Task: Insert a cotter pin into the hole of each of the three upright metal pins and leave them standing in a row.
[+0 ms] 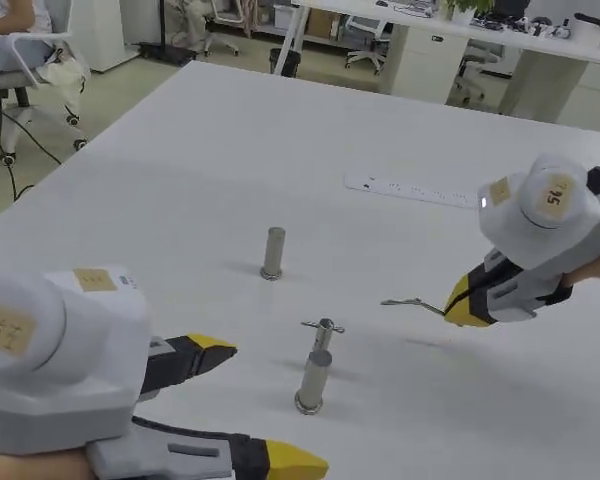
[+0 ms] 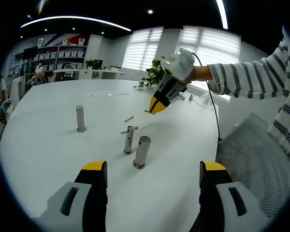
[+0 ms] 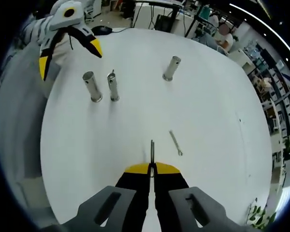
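Note:
Three upright metal pins stand on the white table. The far pin [image 1: 272,253] [image 2: 80,118] [image 3: 171,68] is bare. The middle pin [image 1: 325,335] [image 2: 129,140] [image 3: 113,86] has a cotter pin through its top hole. The near pin [image 1: 313,382] [image 2: 142,152] [image 3: 92,87] is bare. My right gripper [image 1: 450,310] [image 3: 152,166] [image 2: 154,107] hovers right of the pins, shut on a cotter pin [image 1: 412,302] [image 3: 152,150] that sticks out towards them. My left gripper [image 1: 270,405] [image 2: 153,169] is open just short of the near pin, with nothing between its jaws.
A loose cotter pin [image 2: 129,119] [image 3: 175,142] lies on the table beyond the pins. A white ruler-like strip [image 1: 410,188] lies farther back. The white table [image 1: 180,180] stretches wide on all sides; chairs and desks stand beyond its edges.

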